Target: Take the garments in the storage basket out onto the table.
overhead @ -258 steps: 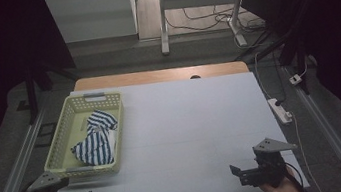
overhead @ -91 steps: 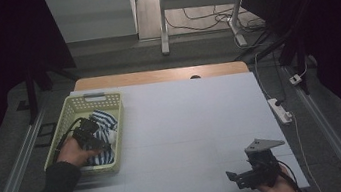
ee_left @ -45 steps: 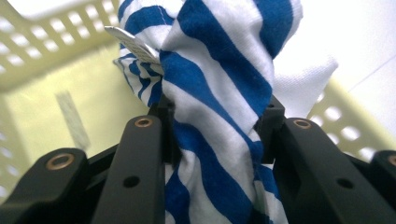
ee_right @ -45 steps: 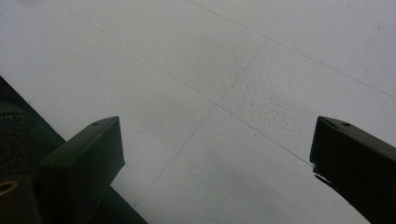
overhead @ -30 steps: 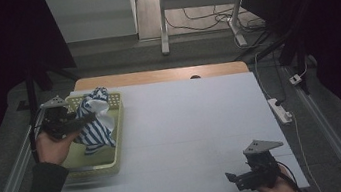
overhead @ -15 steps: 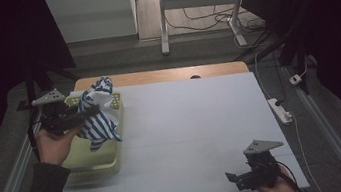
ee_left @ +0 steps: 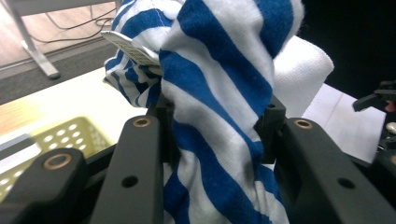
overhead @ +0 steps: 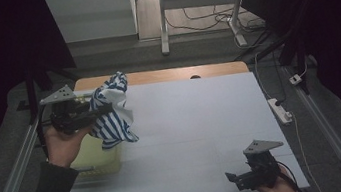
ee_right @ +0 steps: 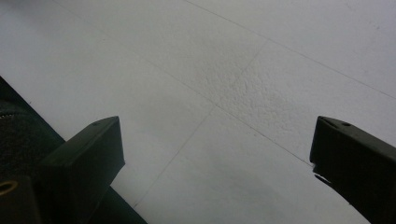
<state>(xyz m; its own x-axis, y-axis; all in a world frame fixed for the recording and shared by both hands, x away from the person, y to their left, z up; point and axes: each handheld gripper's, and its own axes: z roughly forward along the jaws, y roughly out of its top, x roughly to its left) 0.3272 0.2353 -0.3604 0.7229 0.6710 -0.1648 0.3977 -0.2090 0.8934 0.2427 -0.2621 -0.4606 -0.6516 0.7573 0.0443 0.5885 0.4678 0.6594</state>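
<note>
Nearest the person, at the table's front right corner, the right gripper (overhead: 235, 178) sits low over the white table cover (overhead: 202, 122). Its own view shows two black jaws standing wide apart with bare, lightly textured cover between them and nothing in their grasp. The dark table edge cuts across that view's lower left.

Further in, on the left, a hand (overhead: 61, 144) in a dark sleeve holds the left gripper (overhead: 107, 107) up above the table. Its jaws are pinched tight on a blue-and-white striped cloth (overhead: 110, 112) (a white label pokes out near the top of the bunch in the left gripper view). The cloth (ee_left: 219, 98) is gathered between the pads, with folds bulging above the jaws and a loose end hanging below them, clear of the surface.

Directly under the hand and the hanging cloth lies a pale yellow-green basket (overhead: 97, 159) with perforated walls, at the table's left edge; the hand and cloth cover much of it from above. The middle of the cover between the two grippers is open.

Beyond the far edge, a strip of bare wood tabletop (overhead: 165, 75) shows. To the right of the table, a white power strip (overhead: 280, 111) lies on the floor, and cables (overhead: 197, 16) trail around a table leg farther back.
</note>
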